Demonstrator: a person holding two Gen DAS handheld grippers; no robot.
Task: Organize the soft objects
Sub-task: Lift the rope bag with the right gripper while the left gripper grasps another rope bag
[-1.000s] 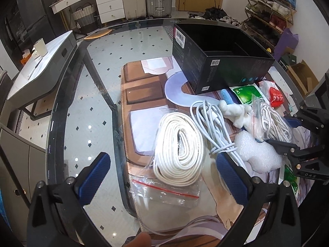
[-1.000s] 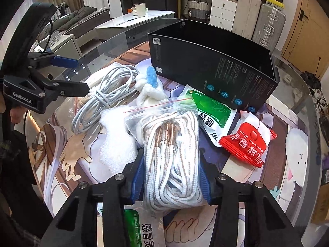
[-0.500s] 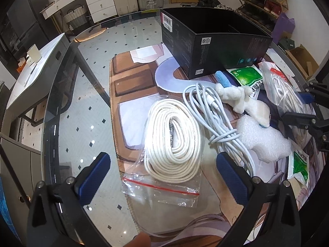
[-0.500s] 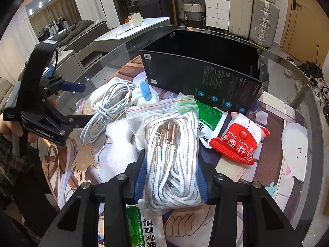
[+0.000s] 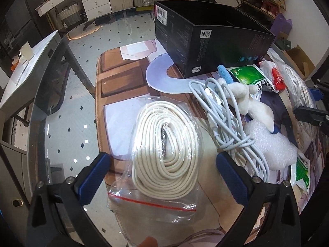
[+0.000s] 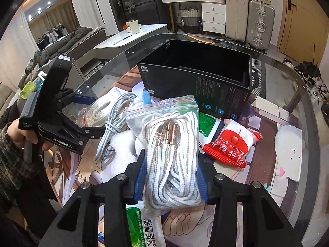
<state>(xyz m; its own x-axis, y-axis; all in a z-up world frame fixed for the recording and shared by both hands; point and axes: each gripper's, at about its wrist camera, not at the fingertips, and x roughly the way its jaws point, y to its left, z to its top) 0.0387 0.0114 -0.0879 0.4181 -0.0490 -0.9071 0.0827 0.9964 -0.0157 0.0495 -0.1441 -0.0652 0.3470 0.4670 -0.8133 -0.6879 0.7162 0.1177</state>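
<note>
Bagged striped cord clamped in right hand-held gripper, left hand-held gripper wide, w/ bagged white rope between fingers.

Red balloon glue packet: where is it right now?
Right wrist view, right of centre: the red balloon glue packet lies on the mat, before the black box, beside the green sachet.

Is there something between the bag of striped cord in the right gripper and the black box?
Nothing visible blocks it. The right gripper holds the bag of striped cord raised; the black box is open-topped, and the packets lie low.
</note>
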